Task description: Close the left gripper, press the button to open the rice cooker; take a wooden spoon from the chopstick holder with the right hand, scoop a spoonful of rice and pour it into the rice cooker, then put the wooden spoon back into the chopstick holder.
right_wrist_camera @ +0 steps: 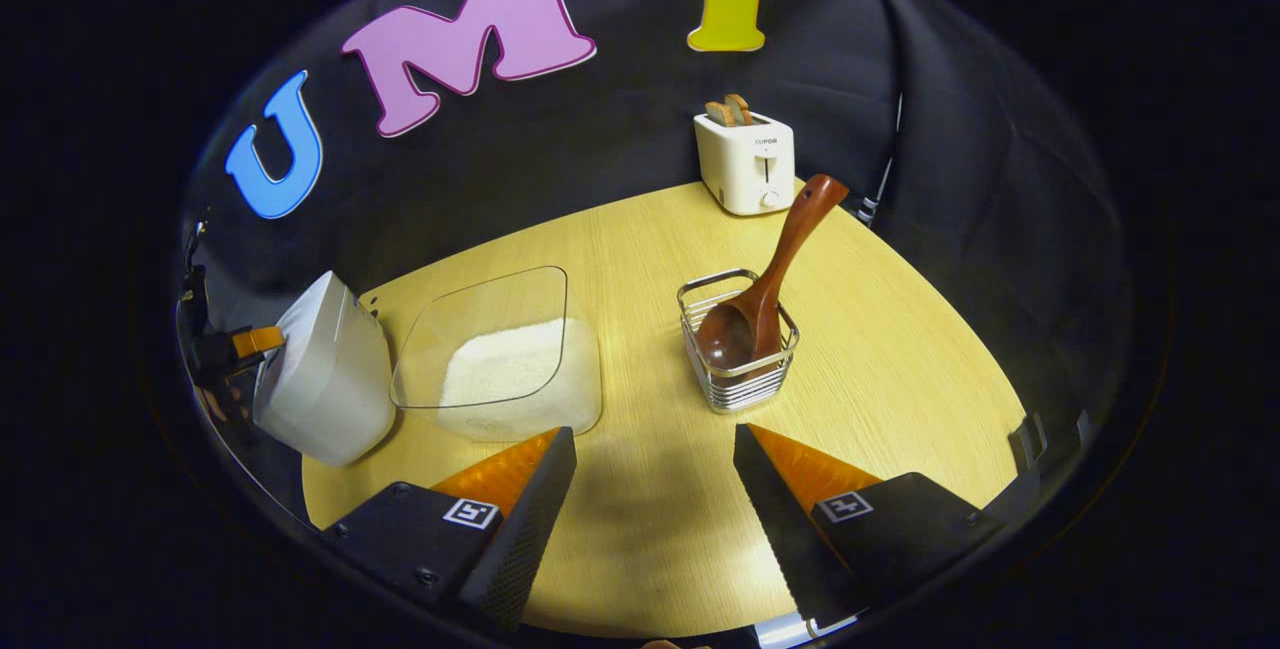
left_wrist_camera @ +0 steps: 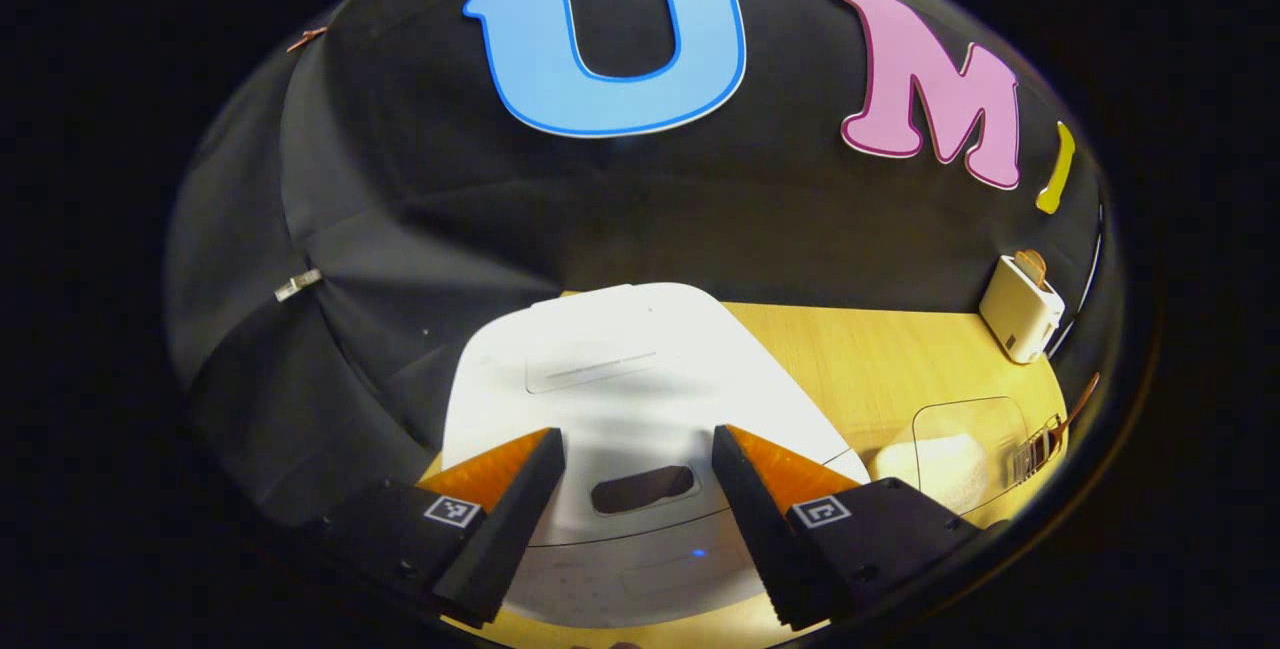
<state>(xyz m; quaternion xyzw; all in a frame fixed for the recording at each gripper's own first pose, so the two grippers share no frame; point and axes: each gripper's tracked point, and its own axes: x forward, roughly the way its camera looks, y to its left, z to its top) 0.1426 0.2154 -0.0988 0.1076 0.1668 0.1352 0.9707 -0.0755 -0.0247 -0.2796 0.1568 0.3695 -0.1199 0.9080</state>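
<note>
The white rice cooker (left_wrist_camera: 610, 369) stands shut right in front of my left gripper (left_wrist_camera: 638, 449), which hovers open above its front panel and dark oval button (left_wrist_camera: 642, 489). In the right gripper view the cooker (right_wrist_camera: 322, 384) sits at the far left with the left gripper (right_wrist_camera: 235, 344) beside it. A wooden spoon (right_wrist_camera: 772, 274) leans bowl-down in the wire chopstick holder (right_wrist_camera: 738, 344) at mid-table. A clear container of rice (right_wrist_camera: 500, 359) lies between cooker and holder. My right gripper (right_wrist_camera: 655, 459) is open and empty, a short way in front of the holder.
A white toaster (right_wrist_camera: 746, 161) with bread in its slots stands at the back of the round wooden table (right_wrist_camera: 900, 369). The rice container (left_wrist_camera: 960, 454) and toaster (left_wrist_camera: 1020, 307) lie to the right of the cooker in the left gripper view. Black cloth walls surround the table.
</note>
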